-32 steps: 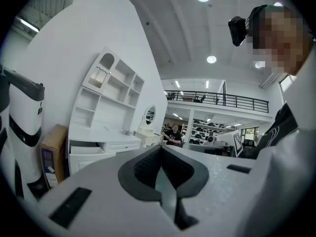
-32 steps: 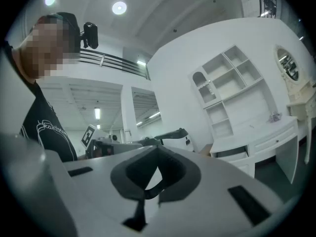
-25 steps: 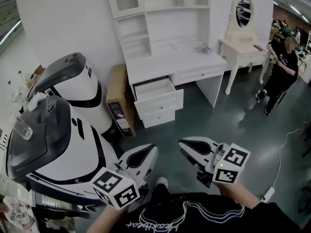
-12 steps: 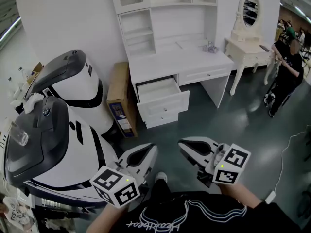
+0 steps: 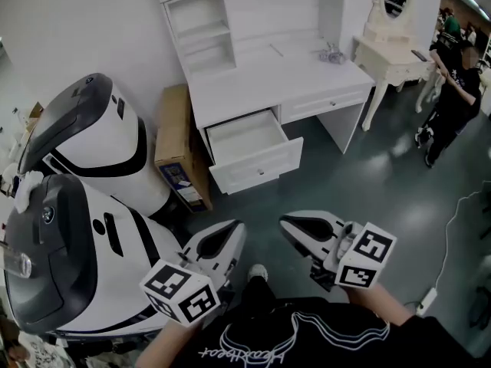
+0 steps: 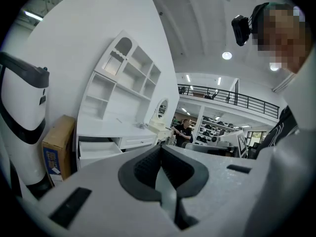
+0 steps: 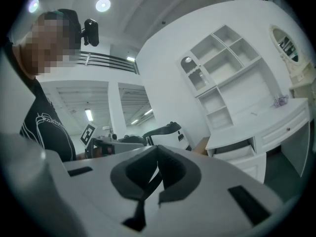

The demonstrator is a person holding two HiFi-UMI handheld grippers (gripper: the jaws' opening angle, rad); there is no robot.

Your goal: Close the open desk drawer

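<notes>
The white desk [image 5: 276, 79] stands against the far wall, and its top left drawer [image 5: 247, 138] is pulled out, its front panel [image 5: 258, 167] facing me. The drawer [image 6: 96, 149] also shows low at the left in the left gripper view, and the drawer [image 7: 236, 149] sits right of the jaws in the right gripper view. My left gripper [image 5: 230, 234] and right gripper [image 5: 293, 225] hover side by side over the dark floor, well short of the drawer. Both are shut and hold nothing; the left gripper [image 6: 160, 149] and the right gripper [image 7: 158, 149] each show their tips meeting.
Two large white-and-dark machines [image 5: 84, 205] fill the left side. A cardboard box [image 5: 175, 148] leans between them and the desk. A cream vanity table [image 5: 387, 56] with a mirror stands right of the desk. A person [image 5: 453, 90] stands at the far right. A cable [image 5: 453, 228] trails across the floor.
The desk and its open drawer have drawn nearer and larger in the head view. Both grippers have advanced toward them, still shut.
</notes>
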